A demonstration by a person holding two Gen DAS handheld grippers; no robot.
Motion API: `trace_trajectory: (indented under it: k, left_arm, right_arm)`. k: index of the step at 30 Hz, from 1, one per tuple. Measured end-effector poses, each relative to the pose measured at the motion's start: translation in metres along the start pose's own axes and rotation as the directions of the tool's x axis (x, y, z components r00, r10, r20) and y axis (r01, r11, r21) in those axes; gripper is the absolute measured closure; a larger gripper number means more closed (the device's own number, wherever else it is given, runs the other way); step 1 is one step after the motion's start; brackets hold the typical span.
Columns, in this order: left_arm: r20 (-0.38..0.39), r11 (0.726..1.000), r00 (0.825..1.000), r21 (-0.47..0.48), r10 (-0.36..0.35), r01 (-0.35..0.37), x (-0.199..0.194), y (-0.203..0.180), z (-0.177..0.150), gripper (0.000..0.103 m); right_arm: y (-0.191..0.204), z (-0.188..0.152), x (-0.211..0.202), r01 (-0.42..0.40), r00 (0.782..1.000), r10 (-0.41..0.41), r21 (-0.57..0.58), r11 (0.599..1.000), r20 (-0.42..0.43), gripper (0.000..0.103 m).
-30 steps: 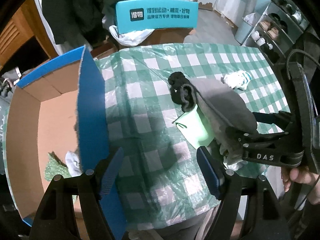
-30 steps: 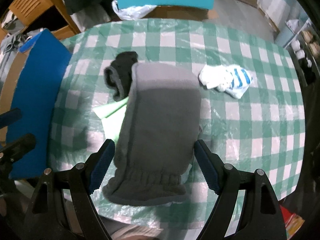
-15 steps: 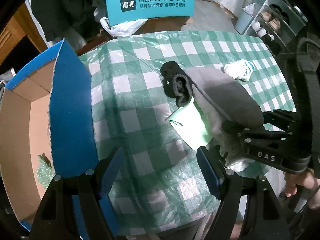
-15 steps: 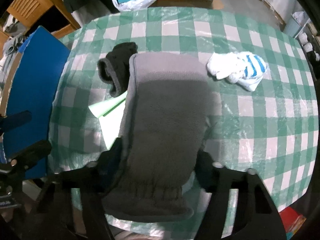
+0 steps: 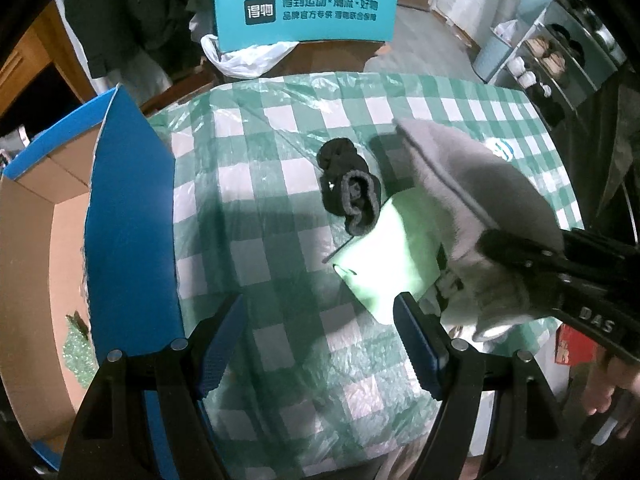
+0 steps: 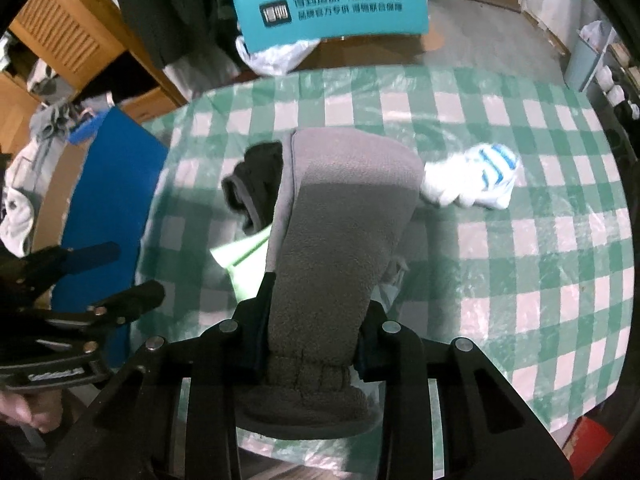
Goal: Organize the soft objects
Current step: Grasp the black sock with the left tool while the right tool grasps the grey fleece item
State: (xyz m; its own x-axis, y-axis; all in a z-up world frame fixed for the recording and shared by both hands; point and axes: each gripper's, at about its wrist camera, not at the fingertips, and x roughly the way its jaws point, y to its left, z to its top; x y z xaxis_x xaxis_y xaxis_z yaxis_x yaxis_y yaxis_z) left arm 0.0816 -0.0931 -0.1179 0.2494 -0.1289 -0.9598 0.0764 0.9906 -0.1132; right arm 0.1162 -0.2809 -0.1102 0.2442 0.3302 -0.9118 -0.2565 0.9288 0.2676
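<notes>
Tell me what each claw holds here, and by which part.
The right claw is shut on the grey fleece mitten, pinching just above its gathered cuff. The left claw is open and holds nothing.

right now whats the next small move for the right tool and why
Probably lift the grey mitten clear and carry it toward the cardboard box. The right tool has just been closing and now pinches its cuff, while its far end looks barely off the checked cloth.

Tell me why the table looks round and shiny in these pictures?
In both wrist views the fisheye lens bends the checked table into a curve; its clear plastic cover glints under the light. In the right wrist view the grey mitten looks slightly blurred.
</notes>
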Motion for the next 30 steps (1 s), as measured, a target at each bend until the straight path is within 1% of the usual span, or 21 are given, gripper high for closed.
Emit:
trace_trajectory:
  k: [3,10,14,18,21,27,30]
  left_arm:
    - [0.0,1.0,1.0,-0.021,-0.01,0.01,0.003,0.0,0.004,0.026]
    - [-0.007,0.999,1.0,-0.045,-0.017,0.016,0.016,-0.007,0.021,0.026]
    - [-0.013,0.999,1.0,-0.042,-0.004,0.003,0.025,-0.011,0.035,0.026]
    - [-0.018,0.997,1.0,-0.071,0.005,-0.006,0.036,-0.011,0.048,0.025]
    - [-0.014,0.996,1.0,-0.093,0.009,-0.01,0.044,-0.014,0.054,0.023]
    - [-0.03,0.996,0.999,-0.082,0.026,-0.028,0.061,-0.022,0.066,0.023]
    - [-0.042,0.995,0.999,-0.089,0.033,-0.036,0.068,-0.022,0.069,0.023]
  right_arm:
    - [-0.002,0.003,-0.008,-0.005,1.0,0.005,-0.002,1.0,0.025,0.072]
    - [-0.012,0.014,-0.01,0.012,0.998,-0.012,-0.005,1.0,0.068,0.072]
    - [-0.02,0.022,-0.014,0.024,0.995,-0.024,-0.007,1.0,0.092,0.072]
    - [-0.026,0.028,-0.015,0.021,0.993,-0.02,-0.009,1.0,0.114,0.072]
    - [-0.031,0.031,-0.013,0.024,0.993,-0.022,-0.011,1.0,0.118,0.072]
    - [-0.044,0.032,-0.006,0.018,0.994,-0.018,0.002,1.0,0.105,0.072]
    - [-0.046,0.034,-0.005,0.03,0.994,-0.029,-0.003,1.0,0.106,0.072]
